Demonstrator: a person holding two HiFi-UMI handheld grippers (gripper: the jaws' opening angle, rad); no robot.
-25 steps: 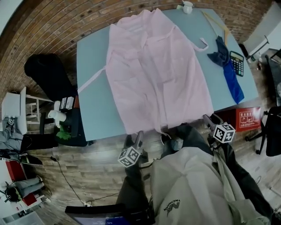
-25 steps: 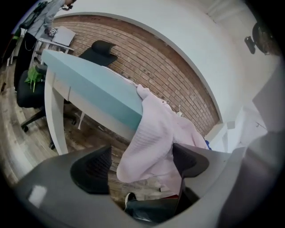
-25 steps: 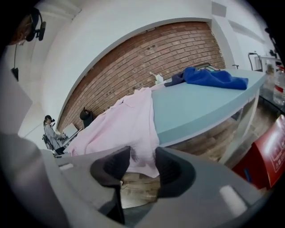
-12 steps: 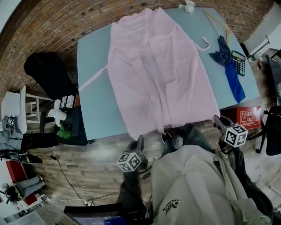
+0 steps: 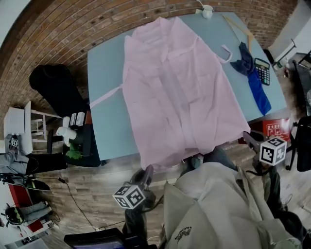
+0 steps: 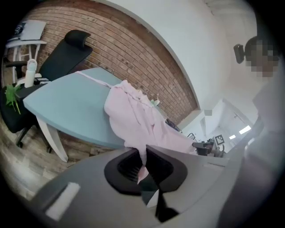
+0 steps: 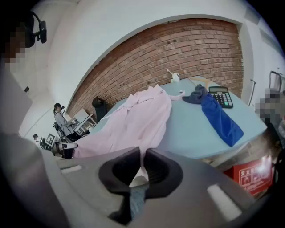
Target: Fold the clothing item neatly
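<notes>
A pale pink robe (image 5: 180,92) lies spread lengthwise on the light blue table (image 5: 107,126), its collar at the far end and its hem drawn over the near edge. My left gripper (image 5: 147,170) is shut on the hem's left corner; in the left gripper view the pink cloth (image 6: 133,116) runs down into the closed jaws (image 6: 143,156). My right gripper (image 5: 245,135) is shut on the hem's right corner off the table's near right edge. The right gripper view shows pink cloth (image 7: 133,120) pinched between the jaws (image 7: 142,161). A belt tie (image 5: 104,96) trails left across the table.
A dark blue cloth (image 5: 255,82), a calculator (image 5: 263,68), a wooden stick (image 5: 238,26) and a white cup (image 5: 207,9) sit on the table's right and far side. A black chair (image 5: 53,90) stands at the left, a red box (image 5: 277,129) on the floor at the right.
Both grippers have shut on the hem corners and drawn back toward me, left down-left, right down-right. The hem now hangs further over the near table edge.
</notes>
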